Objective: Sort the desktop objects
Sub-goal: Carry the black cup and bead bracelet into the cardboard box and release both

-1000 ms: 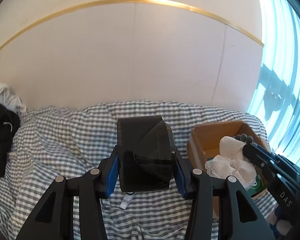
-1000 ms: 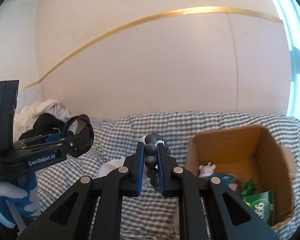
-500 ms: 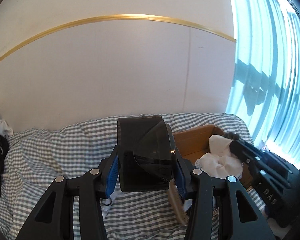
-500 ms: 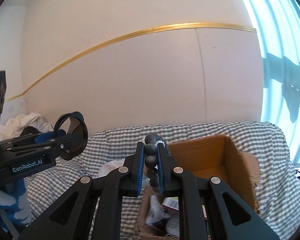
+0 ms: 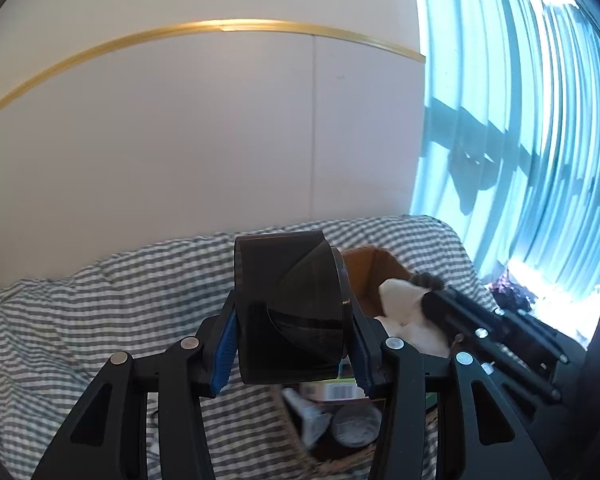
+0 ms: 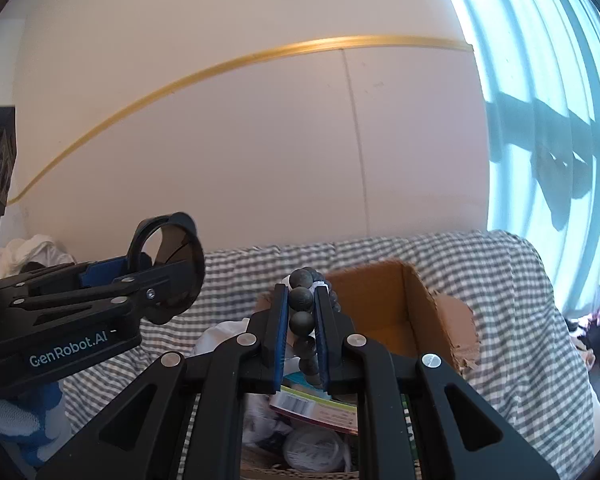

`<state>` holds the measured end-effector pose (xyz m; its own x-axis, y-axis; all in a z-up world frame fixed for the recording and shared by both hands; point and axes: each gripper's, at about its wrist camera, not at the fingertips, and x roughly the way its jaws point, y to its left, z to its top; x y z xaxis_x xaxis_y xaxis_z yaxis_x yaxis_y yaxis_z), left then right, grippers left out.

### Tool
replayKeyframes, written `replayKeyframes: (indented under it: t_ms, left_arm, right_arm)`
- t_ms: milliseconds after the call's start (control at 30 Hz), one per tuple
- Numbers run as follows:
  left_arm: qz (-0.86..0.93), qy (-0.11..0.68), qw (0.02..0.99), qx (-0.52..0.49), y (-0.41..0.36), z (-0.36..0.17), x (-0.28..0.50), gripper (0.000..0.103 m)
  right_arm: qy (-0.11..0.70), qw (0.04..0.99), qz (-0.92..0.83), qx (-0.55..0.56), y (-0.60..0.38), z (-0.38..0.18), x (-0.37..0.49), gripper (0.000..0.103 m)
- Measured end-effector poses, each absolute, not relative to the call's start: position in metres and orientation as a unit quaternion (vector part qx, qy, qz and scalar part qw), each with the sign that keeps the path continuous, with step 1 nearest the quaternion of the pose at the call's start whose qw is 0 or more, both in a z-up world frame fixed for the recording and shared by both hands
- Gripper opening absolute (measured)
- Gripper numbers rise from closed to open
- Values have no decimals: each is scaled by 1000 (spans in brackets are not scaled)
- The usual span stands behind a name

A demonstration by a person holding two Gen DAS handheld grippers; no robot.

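We are seeing the cardboard box sitting on the checked cloth toward its right edge, packets lying in it, clothes lying at the cloth's left edge.

We face a pale wall crossed by a thin gold strip, with a vertical seam running down from it. To our right, bright blue-lit curtains hang in folds, dark shadows falling across them. Below us, a grey-and-white checked cloth covers the surface, rumpled and creased.
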<state>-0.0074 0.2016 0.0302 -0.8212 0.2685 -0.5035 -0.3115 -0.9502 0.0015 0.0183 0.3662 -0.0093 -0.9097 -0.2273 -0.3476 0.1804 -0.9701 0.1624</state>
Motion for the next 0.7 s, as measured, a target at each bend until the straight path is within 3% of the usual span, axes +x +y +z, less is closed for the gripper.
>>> replayKeyframes:
  t_ms: [700]
  left_arm:
    - [904,41,201,-374,256,-68,-93,49]
  right_arm:
    - [-55,5,-949,310,398,-89,-43,12]
